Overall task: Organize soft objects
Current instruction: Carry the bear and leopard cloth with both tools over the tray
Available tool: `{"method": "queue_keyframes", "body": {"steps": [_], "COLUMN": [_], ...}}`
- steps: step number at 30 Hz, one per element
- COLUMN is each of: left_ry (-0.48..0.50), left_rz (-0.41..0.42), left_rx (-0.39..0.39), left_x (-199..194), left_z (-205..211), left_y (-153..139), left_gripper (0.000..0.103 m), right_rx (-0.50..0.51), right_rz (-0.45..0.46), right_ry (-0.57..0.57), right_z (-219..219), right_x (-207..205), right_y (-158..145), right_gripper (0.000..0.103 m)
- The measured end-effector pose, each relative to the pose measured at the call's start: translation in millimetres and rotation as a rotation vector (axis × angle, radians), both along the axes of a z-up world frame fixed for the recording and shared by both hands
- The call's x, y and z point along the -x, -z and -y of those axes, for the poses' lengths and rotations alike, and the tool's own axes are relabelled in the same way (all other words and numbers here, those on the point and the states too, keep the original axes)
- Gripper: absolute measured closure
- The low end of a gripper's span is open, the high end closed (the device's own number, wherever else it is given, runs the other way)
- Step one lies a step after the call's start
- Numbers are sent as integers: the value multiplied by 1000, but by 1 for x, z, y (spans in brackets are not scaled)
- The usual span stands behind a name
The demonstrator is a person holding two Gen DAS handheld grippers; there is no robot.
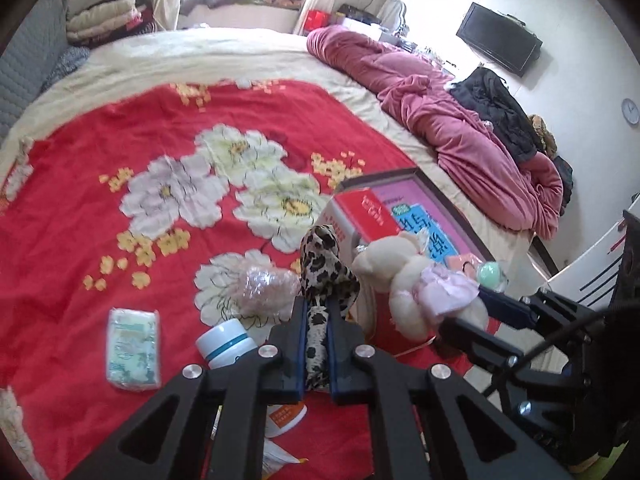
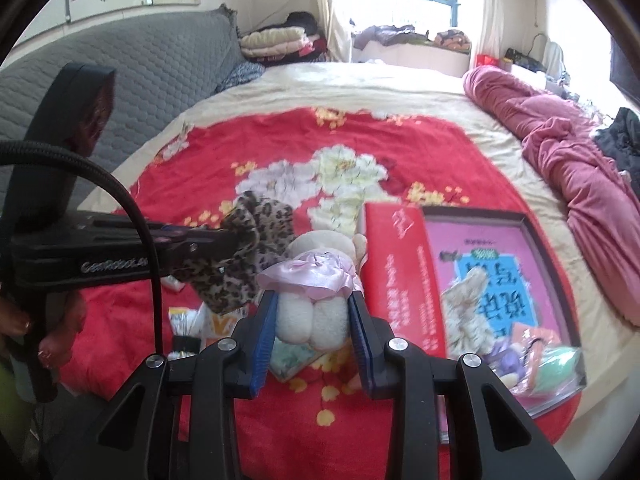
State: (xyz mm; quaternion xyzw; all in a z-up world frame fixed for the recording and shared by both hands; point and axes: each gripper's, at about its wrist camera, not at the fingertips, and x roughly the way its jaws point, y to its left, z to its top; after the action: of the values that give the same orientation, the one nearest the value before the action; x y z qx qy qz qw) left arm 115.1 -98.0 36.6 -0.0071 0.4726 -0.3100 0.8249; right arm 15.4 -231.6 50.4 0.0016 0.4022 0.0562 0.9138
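Note:
My left gripper (image 1: 317,320) is shut on a leopard-print cloth (image 1: 325,264) and holds it above the red floral blanket (image 1: 80,216); the cloth also shows in the right wrist view (image 2: 256,236). My right gripper (image 2: 313,312) is shut on the legs of a cream plush doll in a pink dress (image 2: 310,280), held up beside an open cardboard box (image 2: 400,272). The doll (image 1: 412,280) and the right gripper (image 1: 476,312) also show in the left wrist view. The box (image 1: 360,208) holds a fuzzy grey item (image 2: 466,304) and small soft things at its near end.
On the blanket lie a tissue pack (image 1: 132,354), a white jar with a blue band (image 1: 226,344), a clear-wrapped pink bundle (image 1: 266,286) and packets (image 2: 192,320). A crumpled pink quilt (image 1: 460,128) lies along the bed's right side. A grey headboard (image 2: 140,72) stands left.

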Motion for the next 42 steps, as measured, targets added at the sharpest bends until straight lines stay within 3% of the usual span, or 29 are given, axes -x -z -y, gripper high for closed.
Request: {"method": "queue_keyframes", "body": {"steps": [13, 22, 33, 42], "left_ry": [-12, 12, 34, 73], "left_rz": [86, 132, 134, 106], "left_rx": [-1, -13, -3, -4], "left_x": [41, 64, 76, 77], "left_z": [41, 71, 102, 141], "left_y": [-54, -75, -80, -60], "left_gripper": [95, 95, 95, 95], "right_rx": [4, -6, 1, -2], "right_rz": [85, 126, 145, 140], "right_ry": [98, 171, 249, 317], "right_z": [56, 98, 141, 177], "right_x": [23, 51, 75, 87], "right_y": [-53, -73, -84, -81], "right_gripper": [67, 66, 66, 66]}}
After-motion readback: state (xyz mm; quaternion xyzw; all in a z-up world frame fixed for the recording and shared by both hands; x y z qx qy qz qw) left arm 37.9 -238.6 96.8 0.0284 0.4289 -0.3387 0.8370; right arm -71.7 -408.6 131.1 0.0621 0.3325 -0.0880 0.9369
